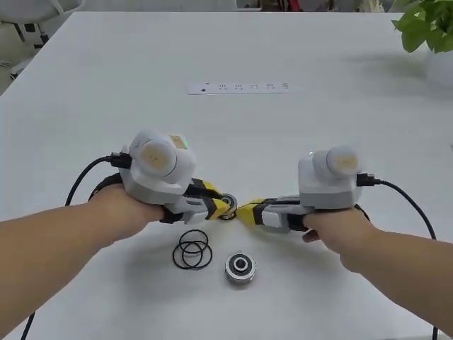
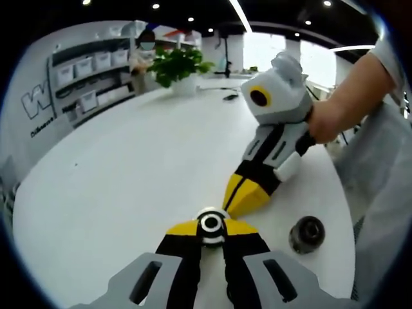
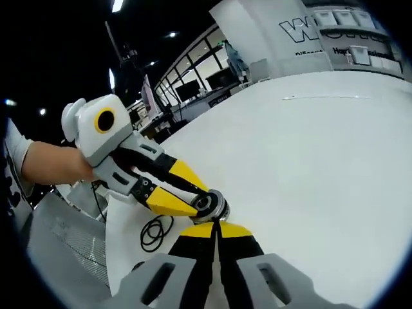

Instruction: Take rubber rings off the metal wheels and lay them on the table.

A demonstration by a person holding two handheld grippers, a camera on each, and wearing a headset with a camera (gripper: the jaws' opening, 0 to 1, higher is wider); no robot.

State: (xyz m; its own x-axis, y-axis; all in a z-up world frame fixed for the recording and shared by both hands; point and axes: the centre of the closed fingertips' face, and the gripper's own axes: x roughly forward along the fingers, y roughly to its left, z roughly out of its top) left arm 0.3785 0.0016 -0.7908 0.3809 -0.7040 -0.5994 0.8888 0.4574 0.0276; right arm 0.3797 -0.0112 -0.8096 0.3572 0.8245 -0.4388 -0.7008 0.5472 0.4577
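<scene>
Your two grippers meet tip to tip, low in front of you.
Your left gripper (image 1: 222, 206) points right, its jaws clamped on a metal wheel (image 2: 211, 223). Your right gripper (image 1: 243, 212) points left, jaws pressed together, tips just beside the left one's. Your left hand (image 1: 120, 209) and right hand (image 1: 340, 228) wrap the handles, forearms angling inward from the lower corners.

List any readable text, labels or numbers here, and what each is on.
"W": large letter on the white wall panel; the letters after it are blurred.
Small line under it: too blurred to read.
Power strip on the table: markings too small to read.
</scene>
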